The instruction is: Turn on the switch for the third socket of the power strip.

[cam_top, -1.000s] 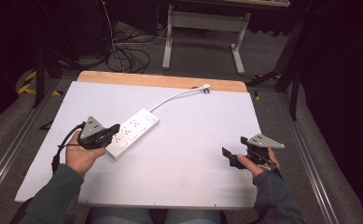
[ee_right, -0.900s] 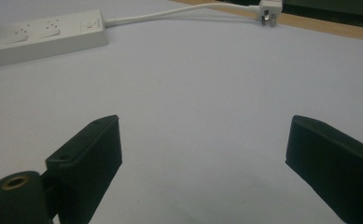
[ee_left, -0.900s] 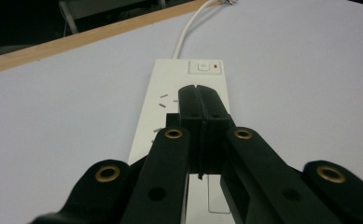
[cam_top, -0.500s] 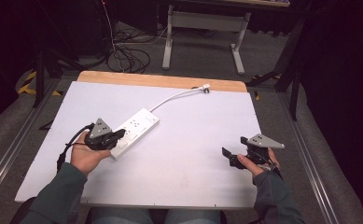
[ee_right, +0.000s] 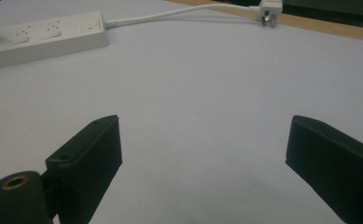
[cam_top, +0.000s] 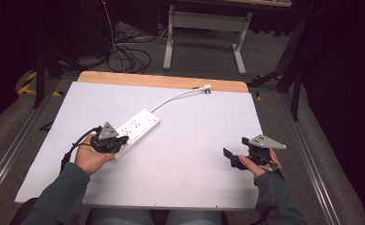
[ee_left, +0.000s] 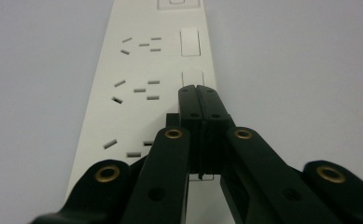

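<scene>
A white power strip [cam_top: 137, 127] lies slantwise on the white table [cam_top: 194, 140], left of the middle. Its cable [cam_top: 175, 96] runs to a plug [cam_top: 207, 88] near the far edge. My left gripper [cam_top: 122, 139] is shut with nothing between its jaws. Its joined tips [ee_left: 198, 91] sit over the power strip [ee_left: 137, 70], at the edge of a rocker switch [ee_left: 191, 77] near the strip's near end. My right gripper [cam_top: 235, 147] rests low at the table's right front, open and holding nothing. Past the right gripper [ee_right: 207, 135] lie bare table, then the power strip [ee_right: 44, 39] and plug [ee_right: 270, 8].
A wooden strip [cam_top: 161, 80] borders the table's far edge. Behind it on the floor are tangled cables [cam_top: 124, 54] and a grey metal stand [cam_top: 203, 33]. Metal rails [cam_top: 11, 150] run along both sides of the table.
The left hand has edged a little to the right, bringing its shut gripper over the strip's near end. The right hand has stayed put.
</scene>
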`<act>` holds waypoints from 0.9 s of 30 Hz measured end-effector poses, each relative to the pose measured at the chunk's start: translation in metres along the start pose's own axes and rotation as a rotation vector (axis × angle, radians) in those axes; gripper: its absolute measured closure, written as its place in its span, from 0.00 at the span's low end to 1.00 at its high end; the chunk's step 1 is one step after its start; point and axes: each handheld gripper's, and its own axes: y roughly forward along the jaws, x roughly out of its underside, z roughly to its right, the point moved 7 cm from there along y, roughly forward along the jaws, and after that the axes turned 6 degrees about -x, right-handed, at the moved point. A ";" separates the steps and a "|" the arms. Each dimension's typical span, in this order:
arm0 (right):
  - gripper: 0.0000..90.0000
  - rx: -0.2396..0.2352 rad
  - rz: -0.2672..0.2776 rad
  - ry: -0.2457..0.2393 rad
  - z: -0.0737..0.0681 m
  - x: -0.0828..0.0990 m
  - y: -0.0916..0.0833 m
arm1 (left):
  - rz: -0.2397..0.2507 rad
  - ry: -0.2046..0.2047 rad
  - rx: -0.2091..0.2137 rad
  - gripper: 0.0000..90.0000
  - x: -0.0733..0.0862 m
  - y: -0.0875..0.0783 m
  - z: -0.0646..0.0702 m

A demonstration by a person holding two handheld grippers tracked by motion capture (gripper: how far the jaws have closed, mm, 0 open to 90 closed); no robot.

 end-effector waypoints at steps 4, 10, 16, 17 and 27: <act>0.12 0.000 0.001 0.000 0.000 0.000 0.000 | -0.015 -0.004 0.015 1.00 0.002 0.002 0.002; 0.12 0.000 0.001 -0.001 0.000 0.000 0.000 | -0.015 -0.009 0.011 1.00 0.002 0.002 0.001; 0.12 0.001 0.001 0.000 0.000 0.000 0.000 | -0.015 -0.010 0.013 1.00 0.002 0.002 0.000; 0.12 0.001 0.001 -0.001 0.000 0.000 0.000 | -0.016 -0.009 0.012 1.00 0.002 0.002 0.000; 0.12 -0.001 0.003 0.000 -0.001 0.000 -0.001 | -0.019 -0.021 0.025 1.00 0.004 0.004 0.001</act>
